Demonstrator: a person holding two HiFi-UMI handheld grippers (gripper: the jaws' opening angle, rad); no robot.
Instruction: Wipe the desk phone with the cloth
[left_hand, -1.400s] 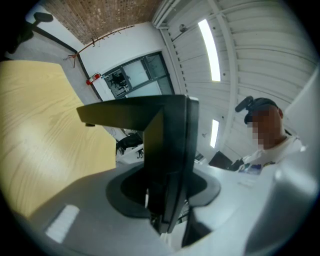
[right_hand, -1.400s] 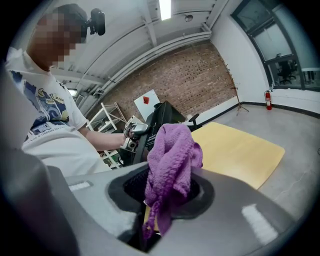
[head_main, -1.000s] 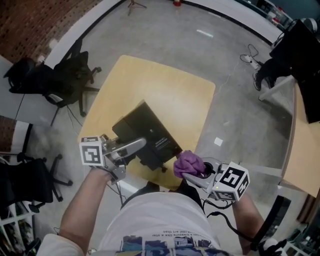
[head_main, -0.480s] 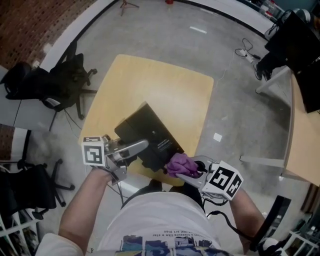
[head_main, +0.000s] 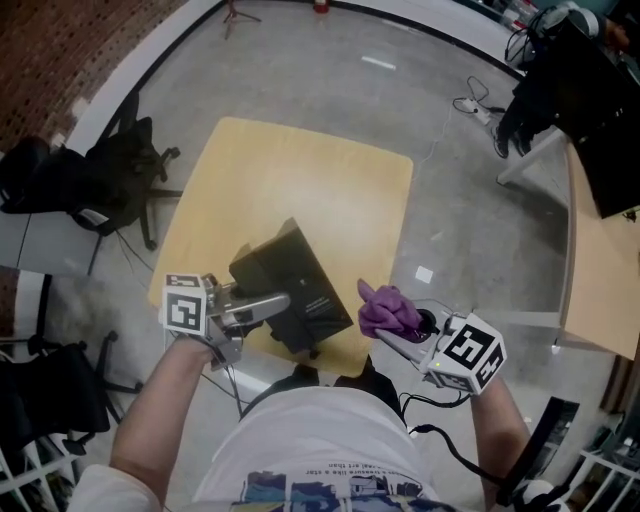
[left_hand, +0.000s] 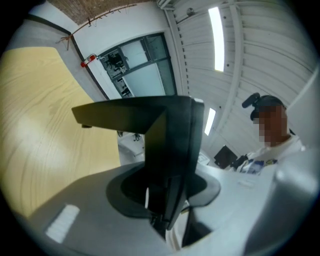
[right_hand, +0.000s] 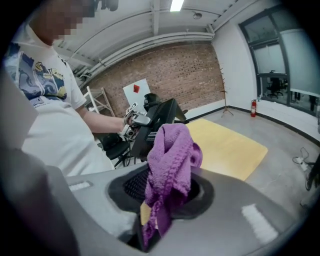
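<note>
I count two tools here, one cloth, one desk phone and one tabletop (head_main: 300, 170) carrying the job. My left tool (head_main: 272, 301) is clamped on the black desk phone (head_main: 295, 270): in the left gripper view the phone's dark edge fills the gap between the jaws, and both jaws press against it. The phone sits at the tip of that tool, over the near part of the pale wood tabletop and tilted. Whether its underside touches the wood I cannot tell.

My right tool (head_main: 398, 336) is closed on the purple cloth (head_main: 385, 308) (a single bunched rag, most of it standing up out of the jaws). The cloth is just to the right of the phone and apart from it. The right gripper view looks past the cloth to the phone and the left tool beyond.

Away from the work I make out two black office chairs on the concrete floor, both off to the left tool's outer side: one (head_main: 125, 175) farther out beside the tabletop, one (head_main: 55, 365) close by the forearm. A second tabletop (head_main: 590, 280) lies well out beyond the right tool's outer side.
</note>
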